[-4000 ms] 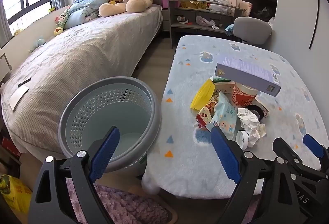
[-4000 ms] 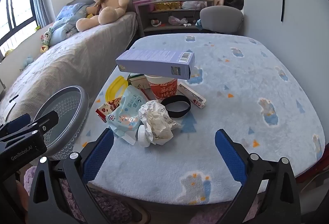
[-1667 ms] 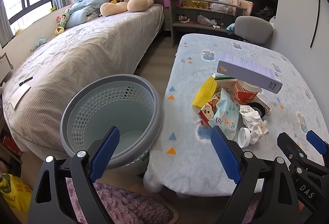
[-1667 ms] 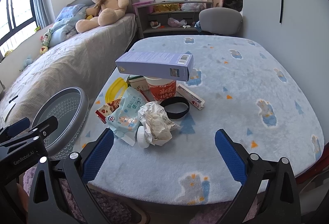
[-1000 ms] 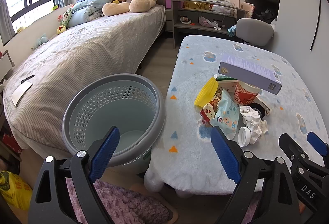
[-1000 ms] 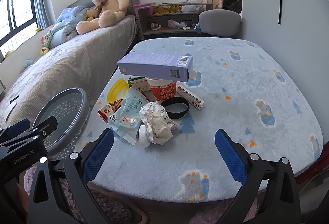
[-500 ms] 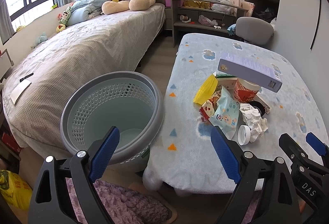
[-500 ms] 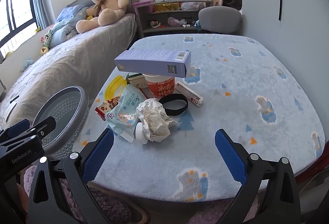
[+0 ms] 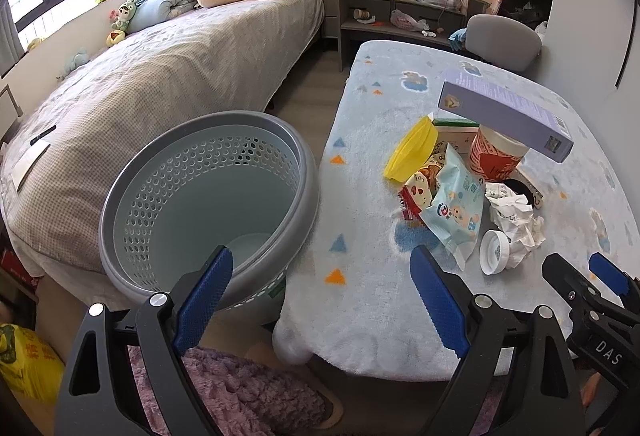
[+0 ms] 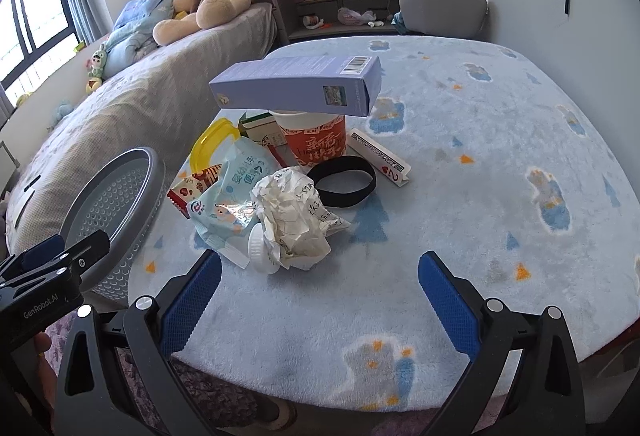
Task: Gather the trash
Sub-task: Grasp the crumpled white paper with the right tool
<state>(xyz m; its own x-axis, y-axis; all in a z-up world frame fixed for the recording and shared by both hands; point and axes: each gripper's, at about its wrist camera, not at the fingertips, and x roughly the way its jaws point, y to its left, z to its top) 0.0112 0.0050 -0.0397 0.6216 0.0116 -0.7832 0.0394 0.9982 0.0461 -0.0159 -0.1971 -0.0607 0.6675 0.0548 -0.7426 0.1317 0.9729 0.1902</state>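
My left claw [image 9: 320, 290] gapes wide and holds nothing, hanging over the rim of the grey perforated plastic bin [image 9: 208, 203] beside the table with the pale blue fleece cover [image 10: 480, 163]. My right claw [image 10: 320, 294] is just as wide and bare, at the table's near edge. Ahead lies the trash heap: a crumpled white paper ball [image 10: 294, 211], a pale blue wipes packet [image 10: 228, 195], a red paper cup [image 10: 316, 139] with a long lilac carton [image 10: 296, 85] across its top.

My left gripper [image 9: 320, 292] fills the bottom of its frame, jaws spread wide and empty. My right gripper [image 10: 320, 294] sits at the bottom of its own view, also gaping, holding nothing.
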